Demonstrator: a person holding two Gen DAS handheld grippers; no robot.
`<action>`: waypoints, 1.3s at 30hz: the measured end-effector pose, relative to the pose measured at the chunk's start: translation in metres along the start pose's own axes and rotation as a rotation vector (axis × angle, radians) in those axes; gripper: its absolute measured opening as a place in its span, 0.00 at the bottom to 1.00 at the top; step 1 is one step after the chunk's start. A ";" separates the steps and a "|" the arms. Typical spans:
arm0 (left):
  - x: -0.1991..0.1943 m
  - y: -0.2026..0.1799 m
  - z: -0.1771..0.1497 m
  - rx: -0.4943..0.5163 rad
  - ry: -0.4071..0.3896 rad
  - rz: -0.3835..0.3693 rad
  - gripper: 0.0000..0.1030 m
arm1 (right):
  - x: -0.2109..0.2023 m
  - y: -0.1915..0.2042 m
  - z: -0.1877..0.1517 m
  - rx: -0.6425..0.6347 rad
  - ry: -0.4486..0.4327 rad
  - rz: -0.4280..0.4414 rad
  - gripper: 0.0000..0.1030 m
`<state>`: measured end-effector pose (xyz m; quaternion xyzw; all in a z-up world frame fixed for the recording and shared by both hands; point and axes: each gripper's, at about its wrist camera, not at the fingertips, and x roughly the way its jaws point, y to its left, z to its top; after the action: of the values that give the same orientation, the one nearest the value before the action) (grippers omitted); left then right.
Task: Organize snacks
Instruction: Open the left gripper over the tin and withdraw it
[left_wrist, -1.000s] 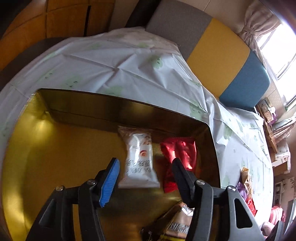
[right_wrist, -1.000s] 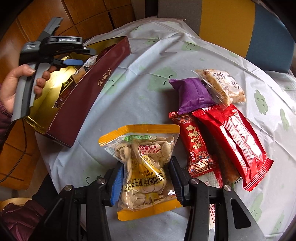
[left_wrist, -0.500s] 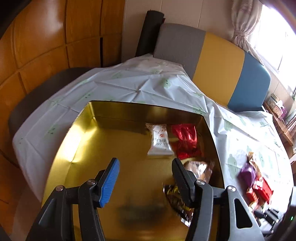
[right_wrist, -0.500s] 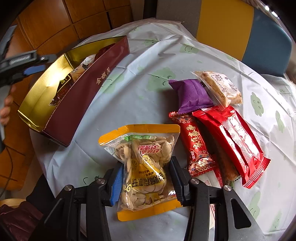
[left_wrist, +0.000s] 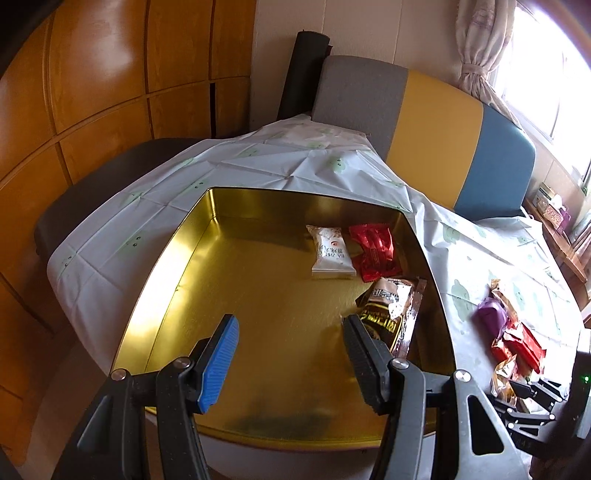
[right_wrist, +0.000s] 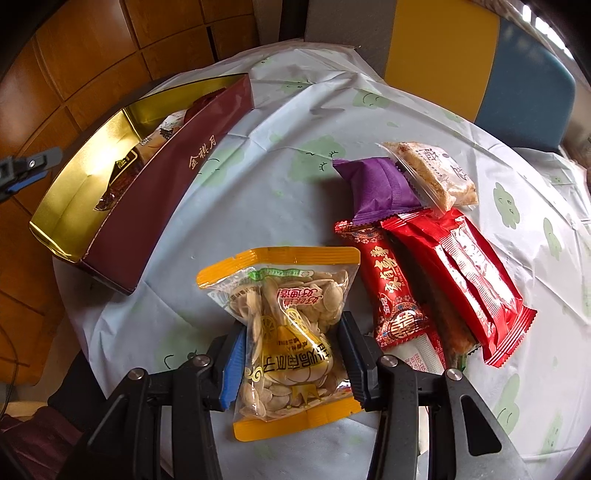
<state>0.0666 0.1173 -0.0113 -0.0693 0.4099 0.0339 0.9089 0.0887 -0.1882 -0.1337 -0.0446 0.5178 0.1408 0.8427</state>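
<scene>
My left gripper (left_wrist: 290, 354) is open and empty above the near part of a gold-lined box (left_wrist: 177, 266). In the box lie a white packet (left_wrist: 330, 253), a red packet (left_wrist: 375, 251) and a brown packet (left_wrist: 391, 306). My right gripper (right_wrist: 290, 354) is shut on a yellow-edged bag of seeds (right_wrist: 291, 306), which rests on the tablecloth. The same box, maroon outside (right_wrist: 155, 206), stands to the left in the right wrist view. A purple packet (right_wrist: 376, 190), a clear packet of crumbly cake (right_wrist: 432, 171) and red packets (right_wrist: 454, 269) lie to the right of the bag.
The table has a white cloth with green cloud prints (right_wrist: 280, 184). A grey, yellow and blue bench back (left_wrist: 417, 122) stands behind it, with wooden wall panels (left_wrist: 92, 92) at the left. The loose snack pile also shows at the right of the left wrist view (left_wrist: 513, 332).
My left gripper has pulled back and up from the box, so the whole box now shows. My right gripper has stayed shut on the seed bag.
</scene>
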 end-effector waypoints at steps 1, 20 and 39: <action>0.000 0.001 -0.001 -0.001 0.002 -0.001 0.58 | 0.000 0.000 0.000 0.002 -0.001 -0.002 0.47; -0.005 0.011 -0.018 -0.018 0.022 -0.006 0.58 | 0.000 0.003 -0.002 0.007 -0.018 -0.025 0.48; 0.000 0.015 -0.025 -0.001 0.039 -0.004 0.58 | -0.039 0.012 0.042 0.020 -0.088 0.005 0.46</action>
<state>0.0463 0.1285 -0.0298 -0.0710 0.4273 0.0307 0.9008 0.1046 -0.1749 -0.0791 -0.0287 0.4819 0.1395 0.8646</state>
